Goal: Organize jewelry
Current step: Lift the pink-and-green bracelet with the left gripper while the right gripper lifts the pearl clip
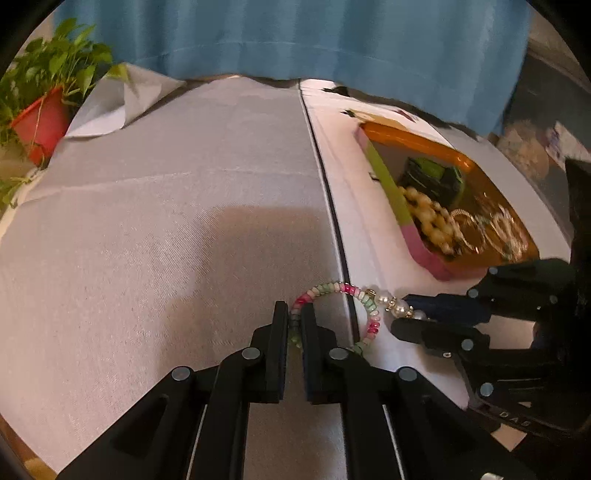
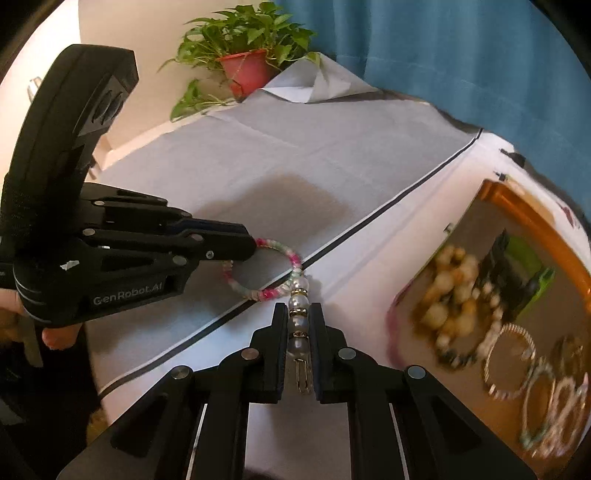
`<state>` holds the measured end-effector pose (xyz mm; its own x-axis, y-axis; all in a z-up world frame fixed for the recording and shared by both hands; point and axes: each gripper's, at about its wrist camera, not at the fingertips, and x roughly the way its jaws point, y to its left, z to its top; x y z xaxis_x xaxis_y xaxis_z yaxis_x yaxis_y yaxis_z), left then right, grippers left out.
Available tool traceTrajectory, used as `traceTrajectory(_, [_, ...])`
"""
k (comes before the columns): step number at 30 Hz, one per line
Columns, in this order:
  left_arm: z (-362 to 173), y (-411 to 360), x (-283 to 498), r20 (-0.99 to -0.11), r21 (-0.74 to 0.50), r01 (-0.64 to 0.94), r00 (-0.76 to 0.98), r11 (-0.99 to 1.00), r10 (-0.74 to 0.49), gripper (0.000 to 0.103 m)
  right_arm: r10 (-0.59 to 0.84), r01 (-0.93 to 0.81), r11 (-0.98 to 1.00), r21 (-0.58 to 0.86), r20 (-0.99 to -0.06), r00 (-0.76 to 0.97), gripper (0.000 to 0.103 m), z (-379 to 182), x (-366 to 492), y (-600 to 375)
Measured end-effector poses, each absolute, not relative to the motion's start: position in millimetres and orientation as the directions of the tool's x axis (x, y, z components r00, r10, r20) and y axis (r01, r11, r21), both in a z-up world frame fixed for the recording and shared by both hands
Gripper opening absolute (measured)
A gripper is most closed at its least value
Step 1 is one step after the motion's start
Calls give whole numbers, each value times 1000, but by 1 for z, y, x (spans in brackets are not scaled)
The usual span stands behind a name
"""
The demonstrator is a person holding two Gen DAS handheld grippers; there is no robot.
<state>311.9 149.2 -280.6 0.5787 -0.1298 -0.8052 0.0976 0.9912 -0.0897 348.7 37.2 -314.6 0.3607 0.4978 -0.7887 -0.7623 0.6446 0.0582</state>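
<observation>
A pink, green and white beaded bracelet hangs over the table's cloth, and it also shows in the right wrist view. My left gripper is shut on the bracelet's left side; it shows in the right wrist view too. A pearl hair clip lies against the bracelet's right side. My right gripper is shut on this clip; it shows in the left wrist view too, with the pearls sticking out. An orange jewelry tray sits to the right.
The tray holds cream bead strands, several bangles and a green and black item. A potted plant stands at the far left corner. A dark seam splits the grey and white cloths. A blue curtain hangs behind.
</observation>
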Motion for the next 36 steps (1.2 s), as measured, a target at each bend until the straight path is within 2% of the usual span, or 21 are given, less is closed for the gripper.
traceTrajectory(1, [-281,145,310,-800,-64,108,589,992,-116,14,497,-762,645,56,-789,363,14,-315,345,36])
traceTrajectory(4, [-282,137,311,-788,-13,123,610,992,-86,22,508,-782,621,52,-786,351,27,-315,339,35])
traceTrajectory(6, [-284,136,314,-775,5,121,627,993,-73,30,514,-800,598,45,-788,340,42,-316,335,39])
traceTrajectory(9, [-284,137,323,-779,-10,124,622,992,-86,28,492,-817,577,-14,-792,361,46,-318,327,47])
traceTrajectory(10, [-284,137,324,-782,-14,132,616,991,-93,25,491,-814,581,-9,-794,359,46,-318,330,48])
traceTrajectory(11, [-284,136,324,-784,-22,141,612,990,-104,13,493,-809,587,-2,-792,360,35,-318,330,45])
traceTrajectory(12, [-283,135,323,-786,-31,142,608,989,-111,5,481,-796,605,-17,-789,383,17,-318,333,44])
traceTrajectory(13, [-283,135,322,-789,-40,134,604,990,-114,4,473,-778,628,-13,-787,396,11,-318,337,40])
traceTrajectory(18, [-276,129,309,-790,-165,99,583,981,-191,4,490,-724,687,68,-779,391,12,-314,341,18])
traceTrajectory(21, [-261,110,294,-774,-124,113,610,986,-168,4,519,-697,707,115,-754,402,12,-308,329,4])
traceTrajectory(25, [-242,93,271,-753,-149,135,627,980,-200,4,518,-667,733,135,-746,419,12,-297,300,-9])
traceTrajectory(32, [-206,71,226,-695,-194,177,670,965,-263,4,451,-515,848,128,-683,574,12,-260,239,-60])
traceTrajectory(36, [-179,54,203,-654,-164,223,705,961,-275,4,427,-457,880,132,-642,637,12,-230,209,-89])
